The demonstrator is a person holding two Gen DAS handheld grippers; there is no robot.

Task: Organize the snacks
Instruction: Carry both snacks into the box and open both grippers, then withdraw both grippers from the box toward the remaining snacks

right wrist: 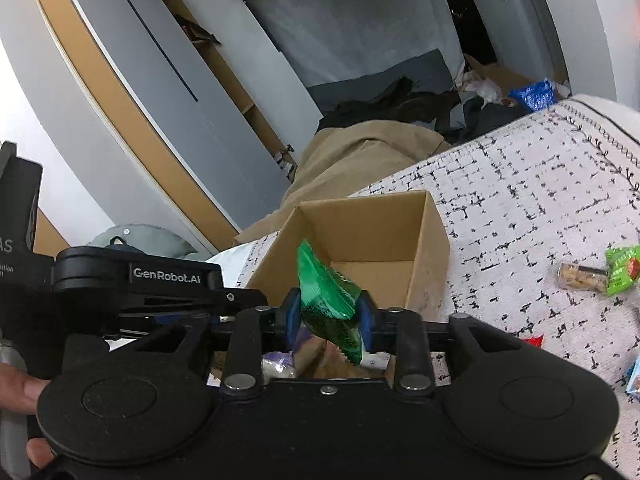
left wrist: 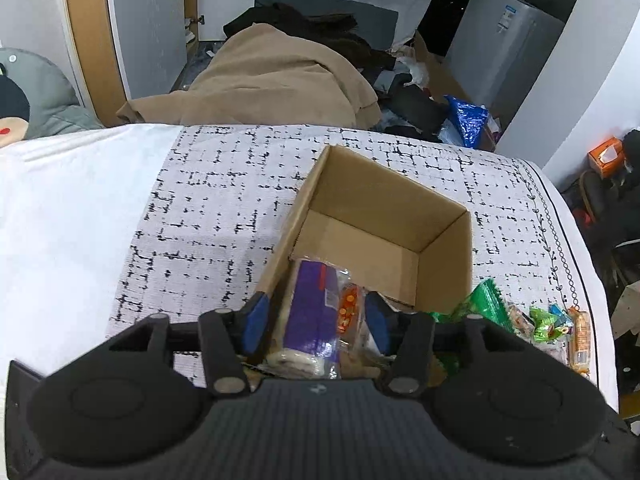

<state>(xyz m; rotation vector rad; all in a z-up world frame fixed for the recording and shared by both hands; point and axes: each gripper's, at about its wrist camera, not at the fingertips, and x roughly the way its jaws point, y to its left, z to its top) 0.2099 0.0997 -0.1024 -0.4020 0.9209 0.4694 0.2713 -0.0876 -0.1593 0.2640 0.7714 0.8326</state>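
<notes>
Green packet (right wrist: pixel 326 300) pinched only in right claw (right wrist: pixel 329 316)

Grey wardrobe doors (left wrist: pixel 148 28), tan blanket (left wrist: pixel 276 76), cluttered floor (left wrist: pixel 416 100), white fridge (left wrist: pixel 504 44)

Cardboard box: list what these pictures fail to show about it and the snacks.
- Cardboard box near floor: left wrist view, hidden by the purple packet in the left hand-held gripper.
- Same area, right wrist view: covered by the green packet in the right hand-held gripper.
- Loose snacks: labels too small.
- Blue wrapper: cut by the edge.
</notes>
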